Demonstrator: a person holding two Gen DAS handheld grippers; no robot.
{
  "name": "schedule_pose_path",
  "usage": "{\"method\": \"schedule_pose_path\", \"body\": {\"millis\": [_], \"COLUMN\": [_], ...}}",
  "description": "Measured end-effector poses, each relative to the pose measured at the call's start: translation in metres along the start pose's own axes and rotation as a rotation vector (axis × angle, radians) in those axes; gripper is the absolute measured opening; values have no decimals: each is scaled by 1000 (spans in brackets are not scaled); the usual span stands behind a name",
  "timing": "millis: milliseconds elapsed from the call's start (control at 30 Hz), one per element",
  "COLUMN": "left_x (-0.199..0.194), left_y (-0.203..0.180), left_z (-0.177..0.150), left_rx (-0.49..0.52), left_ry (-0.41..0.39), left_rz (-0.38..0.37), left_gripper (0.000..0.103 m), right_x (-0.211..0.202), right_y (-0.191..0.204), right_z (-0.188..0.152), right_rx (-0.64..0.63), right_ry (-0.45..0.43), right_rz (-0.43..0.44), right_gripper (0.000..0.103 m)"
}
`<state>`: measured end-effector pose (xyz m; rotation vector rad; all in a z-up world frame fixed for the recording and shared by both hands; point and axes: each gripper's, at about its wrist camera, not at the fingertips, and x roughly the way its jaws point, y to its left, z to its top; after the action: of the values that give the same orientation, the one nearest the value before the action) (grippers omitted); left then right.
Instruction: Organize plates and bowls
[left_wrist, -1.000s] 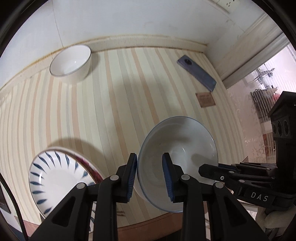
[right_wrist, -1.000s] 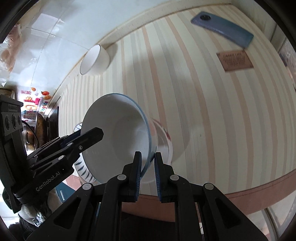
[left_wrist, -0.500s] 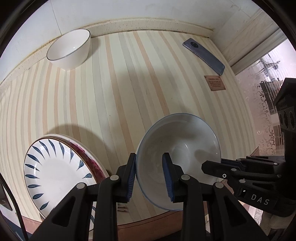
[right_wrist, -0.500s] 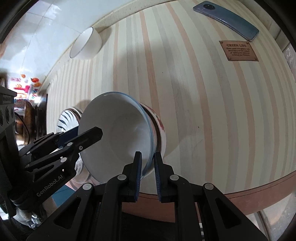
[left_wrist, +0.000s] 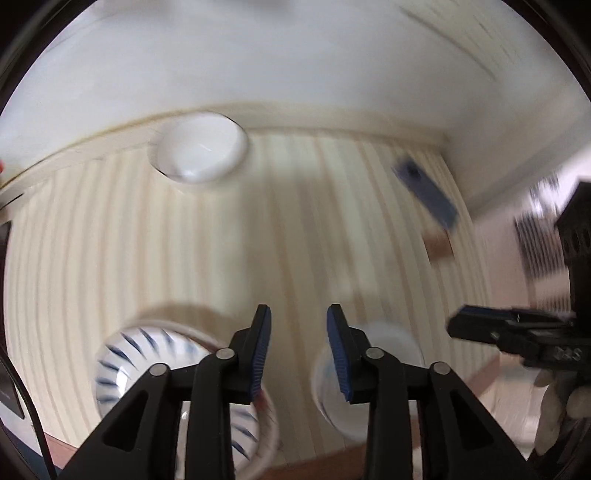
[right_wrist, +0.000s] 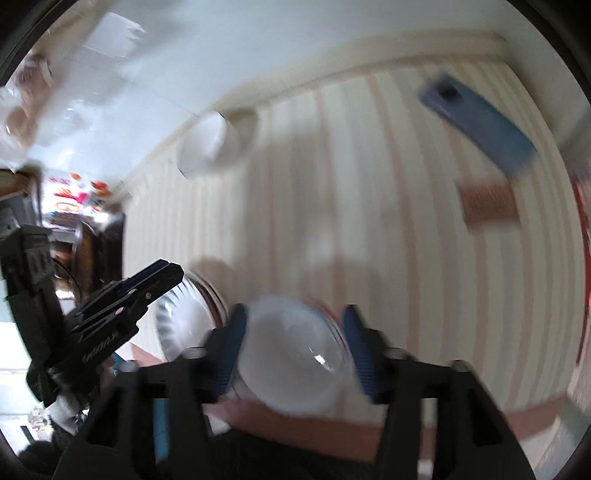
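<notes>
Left gripper (left_wrist: 298, 343) jaws apart, empty; right gripper (right_wrist: 295, 343) jaws wide, straddling bowl (right_wrist: 295, 358).

Heavy motion blur in both views, right wrist worse. Soft indoor light; soft shadows on striped surface (left_wrist: 192, 258). Small glare spot on bowl (right_wrist: 295, 354). Strong fisheye bending, dark corners.

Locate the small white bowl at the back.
In the left wrist view, the small white bowl sits upper left on the striped table, against the wall, far from the blue-patterned plate.
</notes>
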<state>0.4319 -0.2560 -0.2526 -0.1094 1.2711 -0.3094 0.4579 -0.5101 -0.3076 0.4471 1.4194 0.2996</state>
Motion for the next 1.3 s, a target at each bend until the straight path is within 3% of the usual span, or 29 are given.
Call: {"method": "schedule_pose_path", "body": {"millis": [167,267,500,567,633,933,1133,1300], "left_x": [10,31,82,94,103,105,78,42], "left_y": [65,103,143,146,147,124,96,67], "left_z": [58,91,122,125,127,127,116,96], "left_rx": [-153,-212,-281,-283,-277,-205,-160,-97], "left_ry": [-75,-80,-15,11,14,11,-24,-47], "left_rz": [77,121,80,63,37,69,63,34], "left_gripper": [30,30,30,30,27,27,27,27], "right_x": [39,72,153,166,178,169,127,77], "right_y": [43,65,90,87,84,79,79,78], "right_z": [90,133,198,202,204,194,170,128], "right_rx": [-62,-79,-96,-90,-86,-83,-93,-80], "right_ry": [-39,-46,12,26,42,22,-23,-67], "right_rz": [43,43,23,20,14,10,12,11], "right_gripper": [61,61,56,31,15,15,15,15]}}
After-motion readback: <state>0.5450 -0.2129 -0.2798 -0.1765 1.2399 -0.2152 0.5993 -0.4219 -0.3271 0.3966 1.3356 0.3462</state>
